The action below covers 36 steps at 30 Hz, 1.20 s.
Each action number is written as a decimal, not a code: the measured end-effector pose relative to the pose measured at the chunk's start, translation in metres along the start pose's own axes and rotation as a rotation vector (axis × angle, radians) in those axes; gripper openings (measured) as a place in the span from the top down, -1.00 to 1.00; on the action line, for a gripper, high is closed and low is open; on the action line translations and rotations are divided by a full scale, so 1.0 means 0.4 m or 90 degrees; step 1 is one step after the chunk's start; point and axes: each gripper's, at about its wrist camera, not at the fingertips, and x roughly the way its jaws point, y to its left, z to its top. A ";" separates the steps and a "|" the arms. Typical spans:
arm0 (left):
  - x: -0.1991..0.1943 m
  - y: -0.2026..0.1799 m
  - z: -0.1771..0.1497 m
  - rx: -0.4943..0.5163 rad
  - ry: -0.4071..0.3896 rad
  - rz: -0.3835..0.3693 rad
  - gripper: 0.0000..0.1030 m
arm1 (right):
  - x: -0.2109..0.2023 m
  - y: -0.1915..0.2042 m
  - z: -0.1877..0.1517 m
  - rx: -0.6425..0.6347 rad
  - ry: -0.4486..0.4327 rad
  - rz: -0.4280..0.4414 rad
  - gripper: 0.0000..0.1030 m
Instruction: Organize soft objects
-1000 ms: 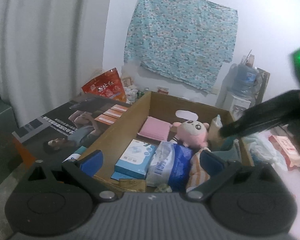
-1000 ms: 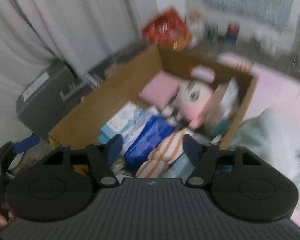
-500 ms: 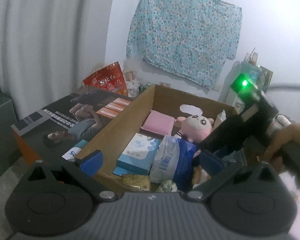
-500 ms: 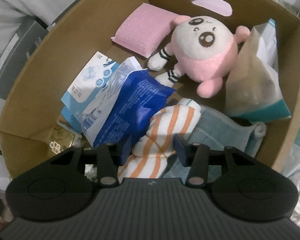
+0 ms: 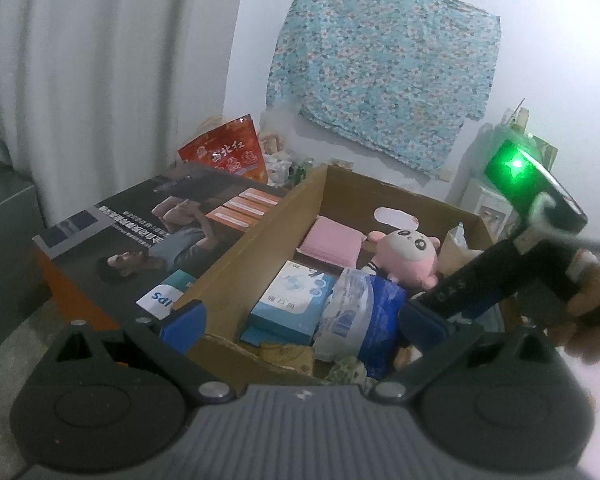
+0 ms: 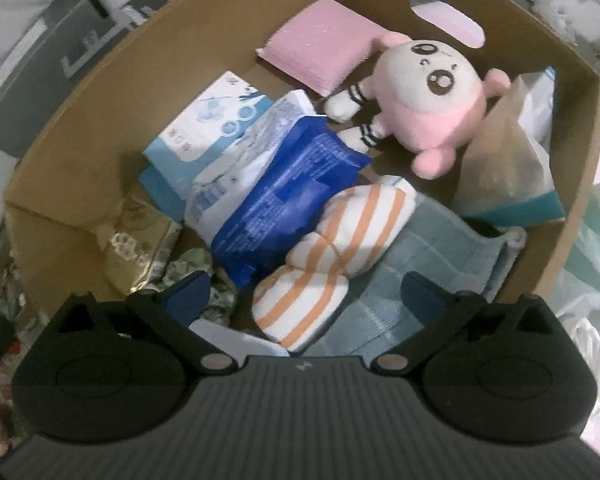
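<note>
The right gripper [image 6: 306, 294] points down into the cardboard box [image 6: 80, 92], jaws opening wide. The striped towel [image 6: 340, 248] lies between them, untouched by either pad. The left gripper [image 5: 300, 320] is open and empty.

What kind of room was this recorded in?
Probably a lived-in home room used for storage: a patterned cloth pinned to the wall, a curtain, and a cardboard box of household soft goods.
</note>
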 end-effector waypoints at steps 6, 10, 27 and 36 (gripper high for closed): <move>-0.037 -0.009 0.006 0.009 -0.007 0.007 -1.00 | -0.061 -0.029 -0.021 0.052 -0.062 0.080 -0.97; -0.054 -0.021 0.011 0.020 -0.006 0.013 -1.00 | -0.143 -0.051 -0.075 0.066 -0.129 0.107 -0.98; -0.115 -0.077 0.003 0.069 -0.019 0.009 -1.00 | -0.351 -0.126 -0.334 0.107 -0.330 0.052 -0.98; -0.138 -0.101 -0.006 0.059 -0.007 -0.032 -1.00 | -0.448 -0.036 -0.517 0.060 -0.537 -0.239 -0.98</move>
